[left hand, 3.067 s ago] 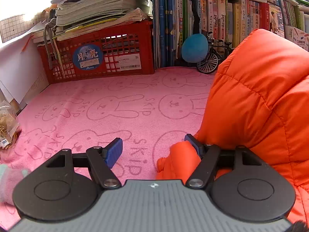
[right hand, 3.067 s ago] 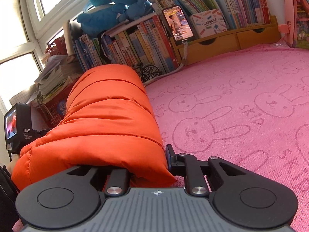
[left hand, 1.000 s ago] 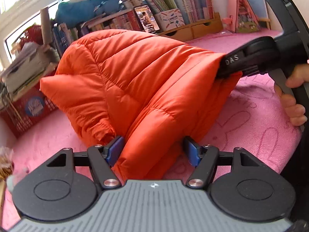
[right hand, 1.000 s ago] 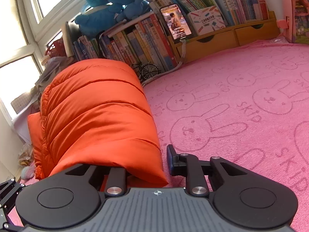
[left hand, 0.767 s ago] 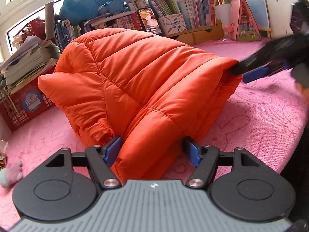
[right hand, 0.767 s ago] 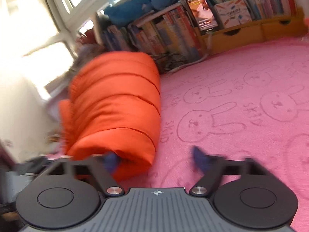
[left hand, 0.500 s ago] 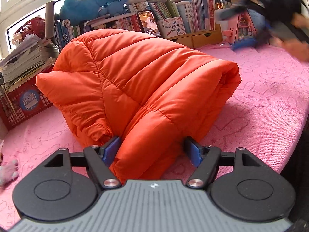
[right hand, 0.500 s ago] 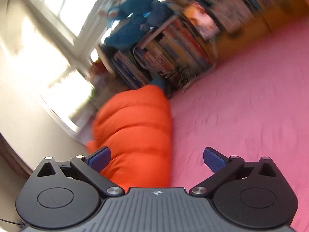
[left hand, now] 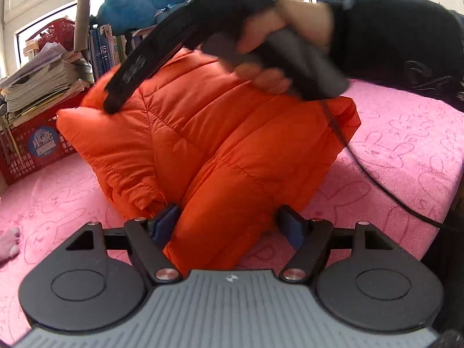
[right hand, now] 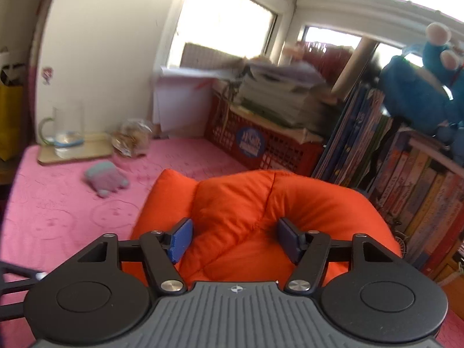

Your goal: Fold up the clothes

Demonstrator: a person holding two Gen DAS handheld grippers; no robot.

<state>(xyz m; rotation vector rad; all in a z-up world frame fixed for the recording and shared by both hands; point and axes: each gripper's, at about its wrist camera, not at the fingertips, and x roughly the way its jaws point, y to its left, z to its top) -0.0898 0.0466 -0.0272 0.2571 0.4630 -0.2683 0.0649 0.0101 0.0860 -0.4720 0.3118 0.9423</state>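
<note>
An orange puffer jacket (left hand: 203,145) lies folded in a thick bundle on the pink rabbit-print cloth (left hand: 58,197). My left gripper (left hand: 229,226) is open, its blue pads on either side of the bundle's near end without squeezing it. My right gripper (right hand: 235,239) is open and presses down on the top of the jacket (right hand: 261,211) near its far end. In the left wrist view the right gripper (left hand: 116,101) shows as a blurred black tool held by a hand above the jacket.
A red crate (right hand: 261,148) with stacked papers and a row of books (right hand: 406,179) line the back. A glass mug on a wooden board (right hand: 66,139), a snack bag (right hand: 130,139) and a small grey plush (right hand: 104,178) lie at the left. A black cable (left hand: 391,197) crosses the cloth.
My right gripper let go of the jacket's right end, opened, swung up and over, and now rests on top of the bundle. My left gripper has stayed around the near end.
</note>
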